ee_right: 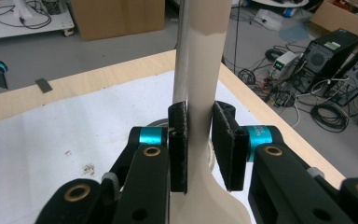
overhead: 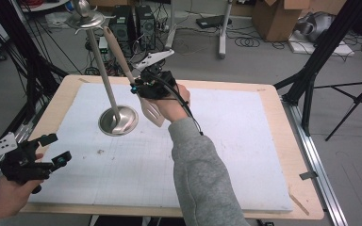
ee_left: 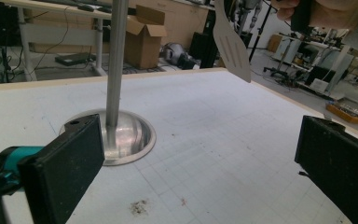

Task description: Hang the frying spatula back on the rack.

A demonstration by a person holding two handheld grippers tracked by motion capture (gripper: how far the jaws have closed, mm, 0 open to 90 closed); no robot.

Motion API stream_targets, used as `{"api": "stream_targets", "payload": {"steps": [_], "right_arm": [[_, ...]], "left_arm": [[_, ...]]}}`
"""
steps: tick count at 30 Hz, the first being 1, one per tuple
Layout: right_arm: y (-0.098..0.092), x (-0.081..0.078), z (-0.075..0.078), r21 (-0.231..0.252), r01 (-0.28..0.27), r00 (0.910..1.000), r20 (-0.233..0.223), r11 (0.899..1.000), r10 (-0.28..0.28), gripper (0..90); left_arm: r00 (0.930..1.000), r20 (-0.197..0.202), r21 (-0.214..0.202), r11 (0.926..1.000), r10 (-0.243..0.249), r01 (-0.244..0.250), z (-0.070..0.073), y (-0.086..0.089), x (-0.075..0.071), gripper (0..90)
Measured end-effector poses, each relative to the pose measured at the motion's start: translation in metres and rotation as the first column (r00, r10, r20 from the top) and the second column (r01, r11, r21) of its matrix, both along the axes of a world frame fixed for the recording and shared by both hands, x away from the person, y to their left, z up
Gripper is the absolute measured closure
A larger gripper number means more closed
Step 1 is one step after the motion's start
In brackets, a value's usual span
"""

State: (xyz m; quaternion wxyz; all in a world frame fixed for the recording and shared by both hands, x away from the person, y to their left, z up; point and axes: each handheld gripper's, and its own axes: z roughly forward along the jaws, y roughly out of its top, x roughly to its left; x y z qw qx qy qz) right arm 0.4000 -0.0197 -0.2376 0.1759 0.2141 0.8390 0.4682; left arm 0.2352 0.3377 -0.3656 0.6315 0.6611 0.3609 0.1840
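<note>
A: Starting at the left, what is the left gripper (overhead: 52,150) doing?

B: It hangs low over the near left corner of the bench (overhead: 283,141), held in the person's hand; its fingers (ee_left: 60,172) stand wide apart with nothing between them, pointed toward the stand.

A: And moving toward the middle?

B: The metal stand (overhead: 104,75); its round base (overhead: 118,120) sits on the white mat (overhead: 226,155), a thin pole rises from it, and a disc with hooks caps the top; just right of the pole is the beige slotted spatula (overhead: 152,113).

A: Where exactly is the spatula?

B: Lifted off the bench, blade down just beside the base, handle slanting up toward the hooks; the right gripper (overhead: 143,89) has its fingers (ee_right: 178,144) clamped on the handle just above the blade; in the right gripper view the pole stands right behind the handle.

A: So which step is this?

B: I judge it to be hanging the spatula on the stand; the handle end is near the top disc, but I cannot tell whether it sits on a hook.

A: What would the next move need?

B: Probably a careful lift and steer of the handle's end onto a hook, without knocking the pole; only then a release.

A: Any writing to read?

B: Small print on the teal collar of the right gripper, too small to make out; nothing else legible.
</note>
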Motion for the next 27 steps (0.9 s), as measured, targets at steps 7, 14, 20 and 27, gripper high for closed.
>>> {"api": "stream_targets", "payload": {"steps": [7, 14, 20, 27], "right_arm": [[0.0012, -0.0003, -0.0003, -0.005, -0.003, 1.0000, 0.001, 1.000, 0.003, 76.2], [0.0020, -0.0004, -0.0006, -0.006, -0.005, 1.0000, 0.005, 1.000, 0.005, 76.0], [0.0045, -0.0006, -0.0011, -0.008, -0.006, 0.9999, 0.008, 1.000, 0.006, 76.1], [0.0057, -0.0012, 0.0006, 0.012, -0.009, 0.9997, 0.024, 1.000, 0.009, 79.4]], "left_arm": [[1.0000, -0.001, 0.000, 1.0000, 0.001, -0.001, -0.0001, -0.0003, 0.0000, 1.8], [1.0000, -0.001, 0.002, 1.0000, -0.001, 0.001, -0.0003, -0.0004, 0.0002, 1.8], [1.0000, 0.000, 0.000, 1.0000, -0.001, 0.001, -0.0002, -0.0007, 0.0002, 1.8], [1.0000, 0.000, 0.000, 1.0000, -0.001, 0.001, -0.0001, -0.0007, -0.0002, 1.8]]}}
